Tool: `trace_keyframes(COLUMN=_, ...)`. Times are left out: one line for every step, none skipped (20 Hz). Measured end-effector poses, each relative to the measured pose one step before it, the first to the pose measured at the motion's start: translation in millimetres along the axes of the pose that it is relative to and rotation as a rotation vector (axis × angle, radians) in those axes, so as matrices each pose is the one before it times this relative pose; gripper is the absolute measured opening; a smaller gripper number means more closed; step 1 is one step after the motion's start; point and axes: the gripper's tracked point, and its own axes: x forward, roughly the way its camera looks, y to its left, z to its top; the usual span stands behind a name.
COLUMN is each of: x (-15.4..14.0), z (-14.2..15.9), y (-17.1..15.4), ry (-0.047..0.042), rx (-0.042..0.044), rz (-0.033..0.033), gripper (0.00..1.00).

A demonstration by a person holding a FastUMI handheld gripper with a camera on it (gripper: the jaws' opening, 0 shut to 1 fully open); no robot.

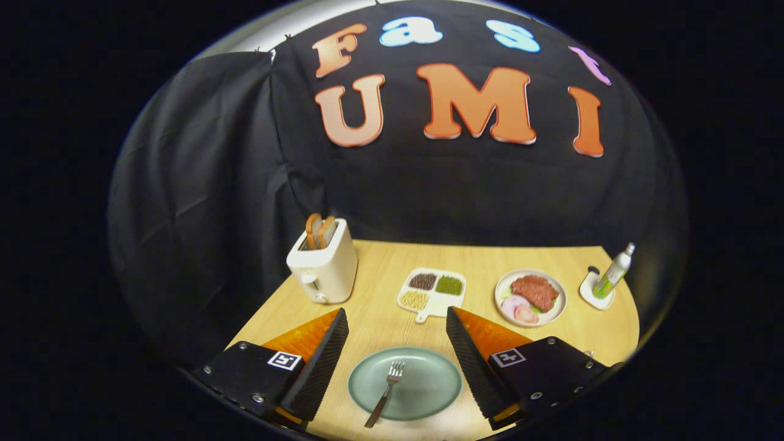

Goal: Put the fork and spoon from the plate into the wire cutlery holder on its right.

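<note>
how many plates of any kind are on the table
3. A green plate holding a fork lies between the open hand-held gripper fingers; a divided tray sits just beyond them; a food plate lies right of that. The fingers may hide others.

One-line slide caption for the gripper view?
Open hand-held gripper poised above a green plate holding a fork, with a toaster beyond.

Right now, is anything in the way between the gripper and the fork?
No. The gripper is open, and the fork lies uncovered on the green plate, right between the two fingers. Nothing sits on top of it or in front of it.
</note>
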Motion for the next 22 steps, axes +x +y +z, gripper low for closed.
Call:
trace_keyframes(x=6.19, z=-14.82, y=2.17, ry=0.05689, rx=0.00328, rz=0.00582, gripper=0.96)
trace_keyframes(x=5.87, z=-14.46, y=-0.68, ry=0.0551, rx=0.00012, rz=-0.00359, gripper=0.96)
trace_keyframes(x=5.88, z=-14.88, y=0.88, ry=0.0556, rx=-0.00053, rz=0.00318, gripper=0.96)
trace_keyframes(x=6.76, z=-12.69, y=1.37, ry=0.05639, rx=0.00417, rz=0.001, gripper=0.96)
trace_keyframes(x=8.32, z=-11.27, y=2.16, ry=0.04889, rx=0.00832, rz=0.00632, gripper=0.96)
trace_keyframes(x=5.46, z=-9.79, y=6.55, ry=0.06073, rx=0.00164, rz=-0.00595, gripper=0.95)
trace_keyframes(x=7.82, z=-10.24, y=-1.38, ry=0.04166, rx=0.00387, rz=-0.00835, gripper=0.95)
trace_keyframes(x=7.74, z=-8.32, y=-1.45, ry=0.03628, rx=0.001, rz=-0.00914, gripper=0.95)
trace_keyframes(x=8.48, z=-7.77, y=-0.22, ry=0.03743, rx=0.00013, rz=-0.01143, gripper=0.94)
trace_keyframes(x=6.98, z=-13.39, y=-7.9, ry=0.04974, rx=-0.00224, rz=-0.01008, gripper=0.93)
trace_keyframes(x=5.92, z=-5.29, y=6.05, ry=0.04728, rx=-0.00473, rz=-0.00965, gripper=0.92)
trace_keyframes(x=8.88, z=-7.86, y=0.26, ry=0.04418, rx=-0.00798, rz=-0.00483, gripper=0.91)
trace_keyframes(x=7.13, z=-7.39, y=0.74, ry=0.03542, rx=-0.00527, rz=-0.00277, gripper=0.89)
trace_keyframes(x=6.69, z=-7.01, y=3.08, ry=0.03086, rx=-0.00088, rz=0.00164, gripper=0.87)
trace_keyframes(x=12.19, z=-8.48, y=1.13, ry=0.02945, rx=0.00364, rz=0.00028, gripper=0.84)
trace_keyframes(x=6.52, z=-5.27, y=1.84, ry=0.03012, rx=0.00497, rz=-0.00006, gripper=0.82)
trace_keyframes(x=4.07, z=-2.94, y=0.91, ry=0.0225, rx=0.00964, rz=-0.0031, gripper=0.8)
trace_keyframes(x=7.24, z=-2.99, y=2.13, ry=0.01967, rx=0.01051, rz=0.00125, gripper=0.79)
trace_keyframes(x=5.85, z=-1.94, y=0.95, ry=0.01681, rx=0.01036, rz=-0.00174, gripper=0.74)
trace_keyframes(x=4.29, z=-2.71, y=0.72, ry=0.01996, rx=0.00754, rz=-0.00471, gripper=0.72)
trace_keyframes(x=5.48, z=-1.87, y=0.88, ry=0.01549, rx=0.00668, rz=-0.00655, gripper=0.65)
trace_keyframes(x=2.72, z=-1.39, y=-0.18, ry=0.01145, rx=0.0048, rz=-0.00886, gripper=0.62)
